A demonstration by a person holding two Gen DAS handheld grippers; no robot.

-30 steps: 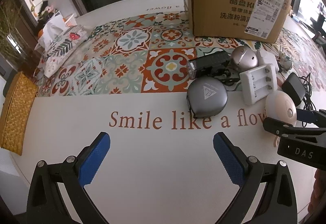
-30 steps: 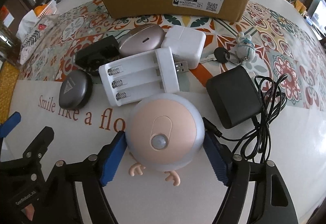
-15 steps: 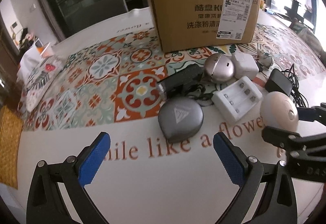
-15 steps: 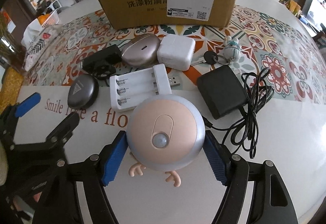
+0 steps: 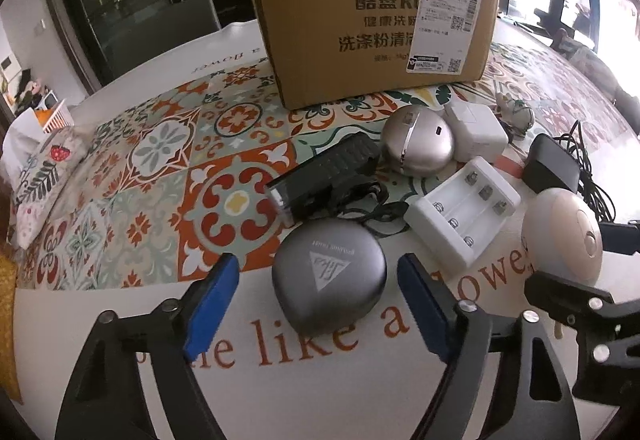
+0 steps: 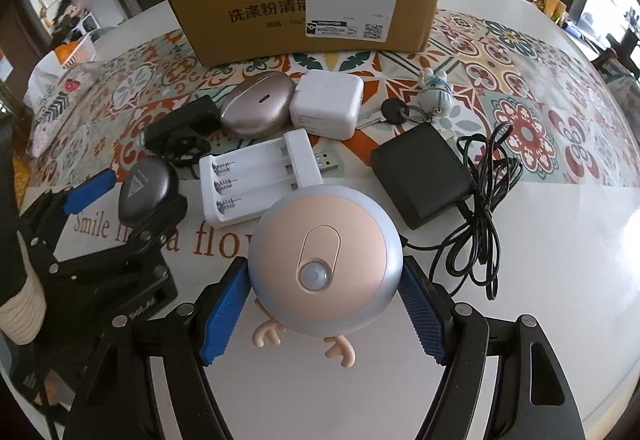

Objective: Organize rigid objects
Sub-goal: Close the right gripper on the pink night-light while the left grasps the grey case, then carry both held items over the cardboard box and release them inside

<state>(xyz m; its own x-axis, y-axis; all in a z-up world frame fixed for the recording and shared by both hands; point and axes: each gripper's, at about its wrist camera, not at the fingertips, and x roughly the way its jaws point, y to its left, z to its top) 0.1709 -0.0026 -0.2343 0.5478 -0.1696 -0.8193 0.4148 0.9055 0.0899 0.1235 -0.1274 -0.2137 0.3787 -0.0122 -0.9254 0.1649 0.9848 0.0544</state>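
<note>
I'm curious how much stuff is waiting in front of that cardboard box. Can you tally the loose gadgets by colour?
White: 2, battery holder and square plug.
Black: 2, corded adapter and ribbed black device.
Grey: 1, rounded case.
Champagne: 1, oval case.
Pink: 1, round night light.
Pale blue: 1, keyring figure.
Total: 8

My left gripper (image 5: pixel 316 304) has advanced to straddle the grey case (image 5: pixel 329 276), its fingers (image 5: pixel 210 300) just closing in, not yet touching.
</note>
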